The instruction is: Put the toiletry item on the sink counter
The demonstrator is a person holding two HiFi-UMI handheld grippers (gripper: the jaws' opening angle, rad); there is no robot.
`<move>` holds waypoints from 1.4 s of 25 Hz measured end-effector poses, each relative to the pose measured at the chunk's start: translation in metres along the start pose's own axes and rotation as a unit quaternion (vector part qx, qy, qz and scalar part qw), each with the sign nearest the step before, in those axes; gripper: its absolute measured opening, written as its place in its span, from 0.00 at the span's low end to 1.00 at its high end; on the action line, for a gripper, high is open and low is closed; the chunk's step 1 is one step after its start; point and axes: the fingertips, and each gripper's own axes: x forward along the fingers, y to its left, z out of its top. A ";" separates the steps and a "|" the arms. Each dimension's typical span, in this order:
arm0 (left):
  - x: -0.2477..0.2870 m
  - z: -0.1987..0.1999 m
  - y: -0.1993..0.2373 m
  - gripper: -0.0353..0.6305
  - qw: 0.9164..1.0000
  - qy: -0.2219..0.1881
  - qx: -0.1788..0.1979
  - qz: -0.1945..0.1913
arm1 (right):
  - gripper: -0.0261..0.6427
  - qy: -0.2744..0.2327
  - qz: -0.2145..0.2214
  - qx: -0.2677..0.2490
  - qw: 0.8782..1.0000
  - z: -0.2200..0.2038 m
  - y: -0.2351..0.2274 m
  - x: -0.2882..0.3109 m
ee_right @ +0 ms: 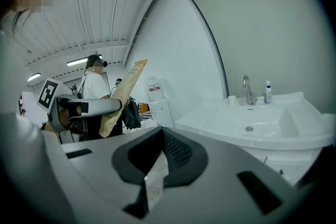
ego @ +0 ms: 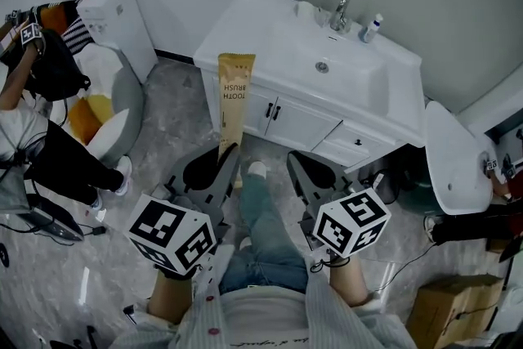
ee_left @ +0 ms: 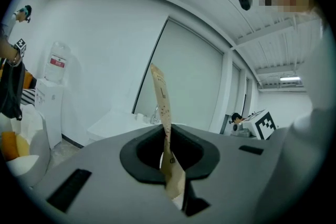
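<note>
Well, my left hand-held gripper (ego: 225, 153) pinches the toothbrush pack (ego: 234, 90) by its bottom end, upright, short of the tabletop's (ego: 237, 24) front-left corner. It looks light, bendy card: hold low, gently. My right hand-held gripper (ego: 297, 161) is closed, empty.

At 6 o'clock the right gripper (ee_right: 157, 165) has its jaws almost together, with only a thin slit between them and nothing in it. At 9 o'clock the left gripper (ee_right: 79, 107) pinches a tilted tan packet (ee_right: 126, 89). At 3 o'clock is the white sink (ee_right: 252, 123), with a faucet (ee_right: 245, 89) and a small bottle (ee_right: 268, 92).
</note>
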 end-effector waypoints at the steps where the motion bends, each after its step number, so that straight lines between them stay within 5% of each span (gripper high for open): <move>1: 0.005 0.001 0.008 0.11 1.000 0.000 0.000 0.002 | 0.05 0.001 0.002 0.000 1.000 0.002 -0.003 0.009; 17: 0.160 0.056 0.150 0.11 1.000 0.001 -0.010 0.020 | 0.05 0.028 0.014 0.004 1.000 0.068 -0.108 0.187; 35: 0.288 0.094 0.205 0.11 0.999 0.034 -0.004 -0.004 | 0.05 0.028 0.008 0.033 0.999 0.116 -0.205 0.274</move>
